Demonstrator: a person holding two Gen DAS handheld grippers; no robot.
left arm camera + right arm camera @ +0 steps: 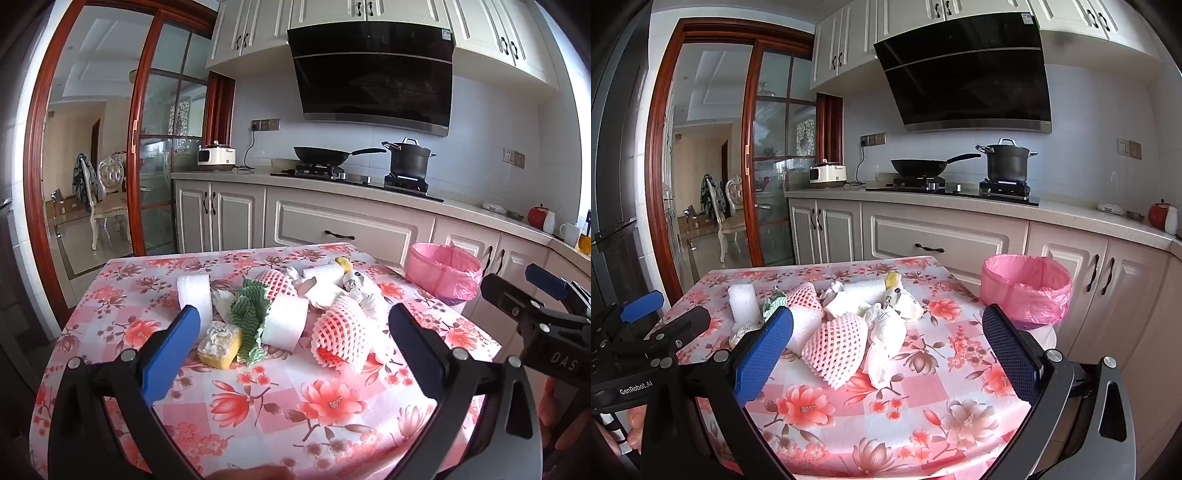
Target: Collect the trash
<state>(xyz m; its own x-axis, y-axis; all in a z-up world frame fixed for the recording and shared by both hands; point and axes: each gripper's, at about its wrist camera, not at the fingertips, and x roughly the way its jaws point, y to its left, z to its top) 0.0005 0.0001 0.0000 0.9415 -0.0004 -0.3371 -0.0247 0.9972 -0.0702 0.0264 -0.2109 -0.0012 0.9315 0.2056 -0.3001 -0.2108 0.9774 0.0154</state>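
Left tongs (295, 350) and right tongs (888, 350), both wide and empty, above the floral counter (295, 406). Trash (280, 306) heaped mid-counter: foam nets, sponge, green cloth, wrappers. Pink-lined bin (1027, 288) beside the counter's right edge.

I count two pink foam nets (341, 334) (275, 282), one at 5 o'clock of the other, one yellow sponge (220, 344), one green cloth (251, 314), one pink-lined bin (1027, 290), two pans on stove
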